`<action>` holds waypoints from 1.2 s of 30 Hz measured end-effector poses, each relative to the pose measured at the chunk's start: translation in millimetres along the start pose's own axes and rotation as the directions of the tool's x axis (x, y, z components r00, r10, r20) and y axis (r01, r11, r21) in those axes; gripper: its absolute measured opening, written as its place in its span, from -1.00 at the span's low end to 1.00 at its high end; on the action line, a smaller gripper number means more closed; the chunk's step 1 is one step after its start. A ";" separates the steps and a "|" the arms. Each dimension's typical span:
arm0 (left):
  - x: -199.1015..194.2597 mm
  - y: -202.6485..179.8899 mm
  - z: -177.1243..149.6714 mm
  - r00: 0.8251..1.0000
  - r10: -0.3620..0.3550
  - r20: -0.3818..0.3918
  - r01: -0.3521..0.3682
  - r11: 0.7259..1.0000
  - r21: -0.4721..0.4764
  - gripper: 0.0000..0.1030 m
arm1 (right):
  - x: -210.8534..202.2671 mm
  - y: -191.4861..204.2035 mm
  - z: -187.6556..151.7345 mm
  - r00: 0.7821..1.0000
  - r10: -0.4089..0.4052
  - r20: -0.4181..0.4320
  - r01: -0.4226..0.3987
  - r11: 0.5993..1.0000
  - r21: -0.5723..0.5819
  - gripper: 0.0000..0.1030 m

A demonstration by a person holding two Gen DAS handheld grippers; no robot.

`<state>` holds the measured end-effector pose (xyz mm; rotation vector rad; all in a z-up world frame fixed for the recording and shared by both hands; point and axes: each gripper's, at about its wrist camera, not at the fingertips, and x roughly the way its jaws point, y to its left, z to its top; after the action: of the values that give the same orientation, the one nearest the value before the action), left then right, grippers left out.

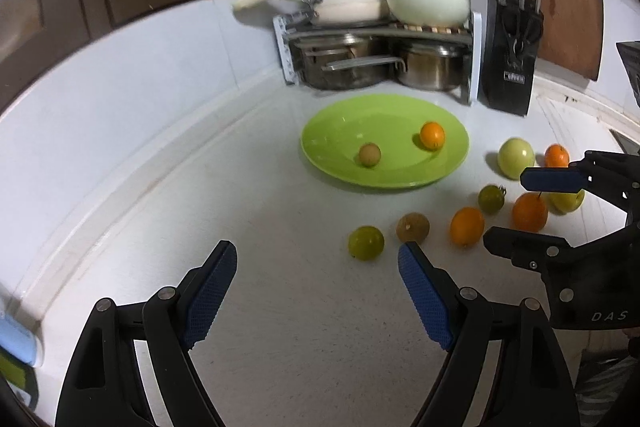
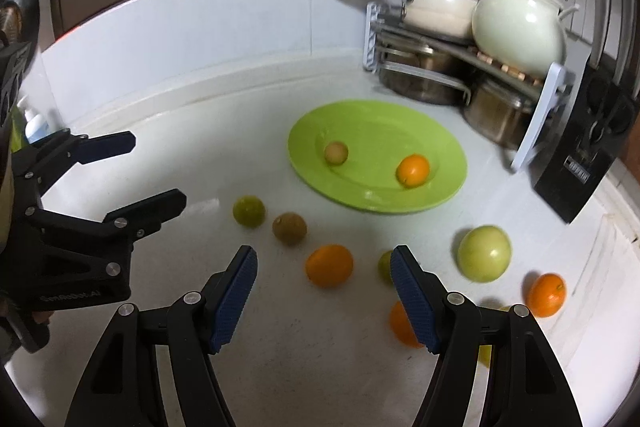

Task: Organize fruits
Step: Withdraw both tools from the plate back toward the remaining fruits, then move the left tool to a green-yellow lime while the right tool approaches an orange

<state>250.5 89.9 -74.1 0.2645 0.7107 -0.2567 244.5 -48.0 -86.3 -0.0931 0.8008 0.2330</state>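
Both grippers hang over the white counter [image 1: 280, 307] with nothing in them. The left gripper [image 1: 318, 283] has its blue-padded fingers spread wide, and so does the right gripper [image 2: 324, 287]. The green plate [image 1: 332, 123] sits toward the back, just in front of the pot rack [image 1: 474, 59], and it holds two fruits set apart from each other: a small orange [image 1: 432, 135] and a small tan fruit [image 1: 369, 154]. The rest lie loose on the counter between the plate and the grippers. In the right wrist view an orange [image 2: 329, 265] sits almost dead ahead of the right gripper's open gap, slightly beyond the fingertips, with a brown fruit [image 2: 289, 228] and a green lime [image 2: 249, 211] farther off to the left. A pale green apple [image 2: 484, 253] and another orange [image 2: 546, 295] lie to the right, and a few fruits are partly hidden behind the right finger. From the left side, the lime [image 1: 366, 243] and the brown fruit [image 1: 413, 227] lie just ahead, between that gripper's fingertips and the plate. These fruits are round, so no long axis matters. The right gripper looks best placed for the central orange, and the plate lies straight beyond it.
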 end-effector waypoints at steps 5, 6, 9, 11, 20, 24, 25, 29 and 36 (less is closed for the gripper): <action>22.7 -2.3 -2.0 0.999 -0.032 -0.043 0.033 0.999 0.024 0.50 | 17.4 -4.0 -4.5 0.999 0.016 -0.047 -0.015 0.999 0.028 0.34; 28.0 -3.0 -2.2 0.998 -0.042 -0.052 0.043 0.999 0.029 0.45 | 20.5 -5.0 -5.3 0.998 0.018 -0.054 -0.016 0.999 0.034 0.33; 37.9 -4.5 -2.8 0.995 -0.067 -0.069 0.069 0.997 0.031 0.37 | 29.6 -8.3 -7.3 0.996 0.031 -0.078 -0.027 0.999 0.046 0.21; 43.9 -5.8 -3.0 0.994 -0.081 -0.079 0.084 0.996 0.032 0.31 | 34.8 -10.2 -8.3 0.995 0.041 -0.091 -0.036 0.998 0.055 0.20; 65.0 -9.4 1.0 0.981 -0.150 -0.125 0.153 0.988 0.018 0.01 | 49.0 -12.8 -10.4 0.990 0.067 -0.123 -0.059 0.996 0.073 0.03; 70.1 -11.1 3.4 0.978 -0.159 -0.137 0.163 0.987 0.013 -0.12 | 53.8 -14.4 -9.1 0.989 0.071 -0.128 -0.062 0.995 0.075 -0.02; 70.7 -11.3 3.9 0.977 -0.161 -0.138 0.165 0.986 0.013 -0.16 | 54.5 -14.3 -9.0 0.990 0.069 -0.127 -0.060 0.996 0.072 -0.03; 73.2 -11.2 4.7 0.975 -0.169 -0.143 0.171 0.985 0.003 -0.22 | 56.0 -13.5 -8.6 0.991 0.064 -0.119 -0.057 0.997 0.059 -0.04; 78.3 -11.4 6.3 0.971 -0.185 -0.150 0.185 0.983 -0.014 -0.35 | 58.8 -13.8 -5.7 0.992 0.043 -0.117 -0.039 0.999 0.037 -0.14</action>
<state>307.8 66.1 -123.6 0.2192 0.8870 -0.4181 283.3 -52.3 -132.7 -0.0579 0.9242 0.2542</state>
